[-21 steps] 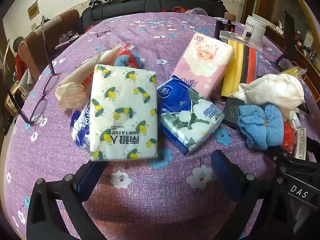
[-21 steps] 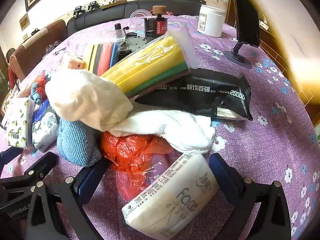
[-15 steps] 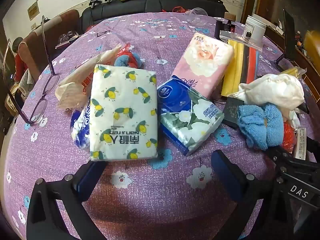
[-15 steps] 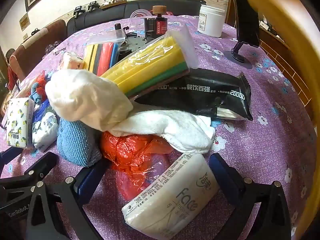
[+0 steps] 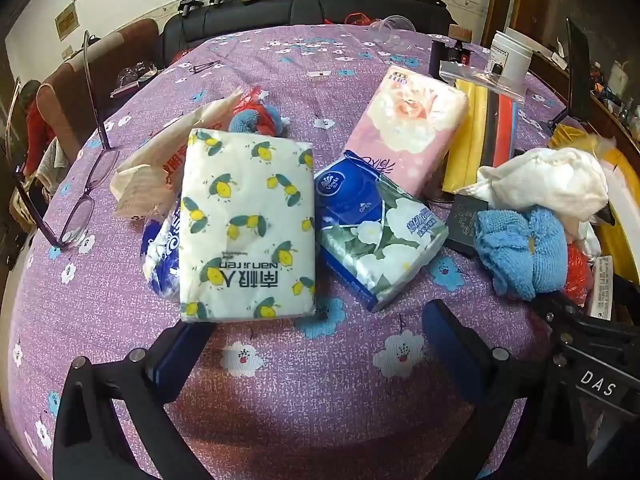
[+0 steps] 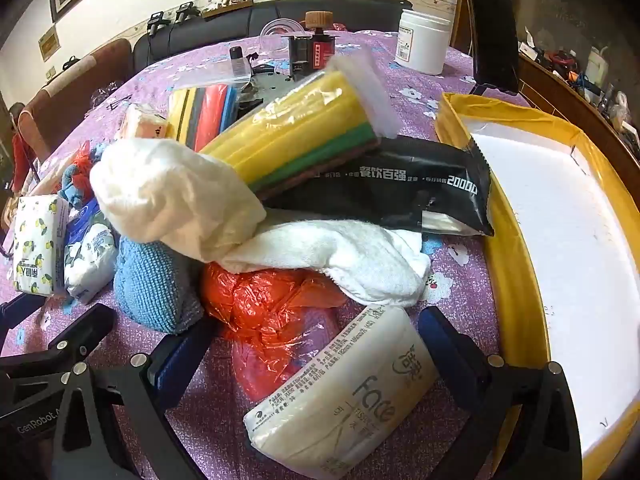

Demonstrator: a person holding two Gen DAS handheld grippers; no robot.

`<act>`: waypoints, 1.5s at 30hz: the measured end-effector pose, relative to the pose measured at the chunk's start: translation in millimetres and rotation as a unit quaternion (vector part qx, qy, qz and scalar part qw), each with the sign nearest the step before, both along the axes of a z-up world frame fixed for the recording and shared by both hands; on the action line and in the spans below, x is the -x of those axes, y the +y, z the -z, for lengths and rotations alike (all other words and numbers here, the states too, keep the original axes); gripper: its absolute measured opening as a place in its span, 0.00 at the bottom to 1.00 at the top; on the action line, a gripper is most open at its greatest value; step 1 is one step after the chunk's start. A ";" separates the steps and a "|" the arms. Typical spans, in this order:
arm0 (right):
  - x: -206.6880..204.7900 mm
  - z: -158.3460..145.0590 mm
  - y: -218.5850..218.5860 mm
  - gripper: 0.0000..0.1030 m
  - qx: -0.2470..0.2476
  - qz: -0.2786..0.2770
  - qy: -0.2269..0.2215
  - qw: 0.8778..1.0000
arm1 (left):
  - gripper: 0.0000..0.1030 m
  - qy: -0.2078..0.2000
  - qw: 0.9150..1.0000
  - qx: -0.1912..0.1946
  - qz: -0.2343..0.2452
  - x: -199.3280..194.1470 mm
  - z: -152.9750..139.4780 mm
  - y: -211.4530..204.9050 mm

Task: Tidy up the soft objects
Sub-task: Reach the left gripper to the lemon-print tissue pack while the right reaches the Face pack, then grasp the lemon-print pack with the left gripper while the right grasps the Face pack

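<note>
At right edge of table, yellow bin (image 6: pixel 516 264) now sits beside pile, absent a moment ago: drop spot ready. Right gripper (image 6: pixel 316 340) wide, straddling face tissue pack (image 6: pixel 344 396), no pad contact. Left gripper (image 5: pixel 316 340) wide, empty, short of lemon tissue pack (image 5: pixel 248 228).

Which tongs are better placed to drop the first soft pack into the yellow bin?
Right. The right tongs stand open around the white Face tissue pack, with the yellow bin beside them. The left tongs are open over bare tablecloth.
</note>
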State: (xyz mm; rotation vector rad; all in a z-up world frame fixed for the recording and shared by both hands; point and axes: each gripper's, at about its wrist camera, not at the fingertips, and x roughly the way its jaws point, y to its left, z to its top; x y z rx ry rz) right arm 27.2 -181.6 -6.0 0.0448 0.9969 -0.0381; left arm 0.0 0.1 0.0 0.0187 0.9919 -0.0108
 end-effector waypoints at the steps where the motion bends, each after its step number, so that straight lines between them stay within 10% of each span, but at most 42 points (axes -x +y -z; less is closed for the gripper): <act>1: 0.0 0.1 0.5 0.99 0.001 0.000 0.000 1.000 | 1.00 0.000 1.000 0.000 0.000 0.0 0.0 0.2; 21: 0.0 -0.1 1.2 0.99 0.002 -0.002 0.001 1.000 | 1.00 -0.002 0.998 0.064 -0.010 45.4 -11.8 43.5; 29: 22.3 -13.0 -11.0 0.99 -0.101 -0.165 0.031 0.981 | 1.00 -0.023 0.998 0.054 -0.034 49.4 -28.7 58.0; 35: 53.0 -28.1 -26.7 0.70 -0.115 -0.211 -0.020 0.970 | 1.00 -0.035 0.998 0.027 -0.054 25.2 -32.1 43.6; 40: 57.0 -35.9 -45.8 0.69 -0.131 -0.209 -0.037 0.969 | 0.99 -0.044 0.997 -0.029 -0.058 6.0 -27.9 24.4; 45: 51.9 -36.9 -45.0 0.69 -0.124 -0.226 -0.020 0.966 | 0.57 -0.038 0.996 -0.032 -0.068 -4.6 -19.7 21.9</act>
